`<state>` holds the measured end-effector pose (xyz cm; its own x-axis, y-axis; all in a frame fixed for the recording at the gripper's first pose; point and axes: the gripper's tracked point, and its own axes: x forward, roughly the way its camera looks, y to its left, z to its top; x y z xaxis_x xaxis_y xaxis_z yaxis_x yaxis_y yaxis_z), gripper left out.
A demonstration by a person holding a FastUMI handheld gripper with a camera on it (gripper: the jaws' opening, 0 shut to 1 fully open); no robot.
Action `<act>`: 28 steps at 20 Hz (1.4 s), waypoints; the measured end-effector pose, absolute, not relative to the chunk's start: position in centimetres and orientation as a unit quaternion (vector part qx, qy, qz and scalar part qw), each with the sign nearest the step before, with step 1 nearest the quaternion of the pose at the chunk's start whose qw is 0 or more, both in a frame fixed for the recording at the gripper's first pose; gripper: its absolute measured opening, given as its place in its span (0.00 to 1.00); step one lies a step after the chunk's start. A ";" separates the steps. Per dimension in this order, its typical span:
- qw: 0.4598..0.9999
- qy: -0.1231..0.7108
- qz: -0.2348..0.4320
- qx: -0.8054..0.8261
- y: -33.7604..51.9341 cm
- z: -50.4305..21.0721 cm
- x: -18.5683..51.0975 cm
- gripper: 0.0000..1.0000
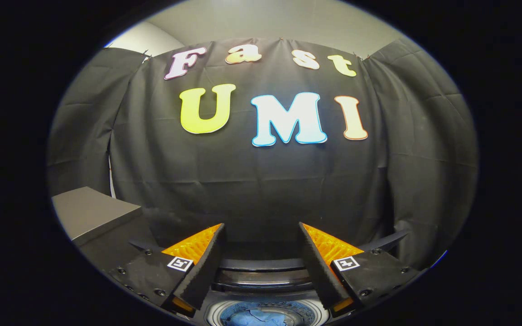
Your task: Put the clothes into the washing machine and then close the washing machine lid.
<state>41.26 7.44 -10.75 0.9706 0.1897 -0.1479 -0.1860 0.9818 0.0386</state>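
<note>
My gripper (261,231) is open, its two fingers spread wide with nothing between them. Low between the fingers I see the top of the washing machine (261,277), its dark rim and raised lid edge just ahead. Below that the round drum opening (261,314) shows, with blue clothes (261,318) lying inside it. The gripper hangs above the machine, pointing at the booth's black cloth wall.
A grey flat-topped box or table (91,210) stands to the left of the left finger, beside the machine. The black cloth wall (261,181) closes off the space straight ahead and to both sides.
</note>
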 end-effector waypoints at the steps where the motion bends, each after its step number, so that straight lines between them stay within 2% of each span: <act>1: 0.992 0.076 0.095 0.012 7.4 -10.9 40.9 0.97; 16: 0.991 0.087 0.104 0.009 6.7 -12.9 36.4 0.97; 28: 0.985 0.126 0.118 0.013 6.9 -17.3 31.8 0.96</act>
<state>31.81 6.90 -17.29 0.9401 0.2358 -0.2461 -0.2295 0.9718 0.0547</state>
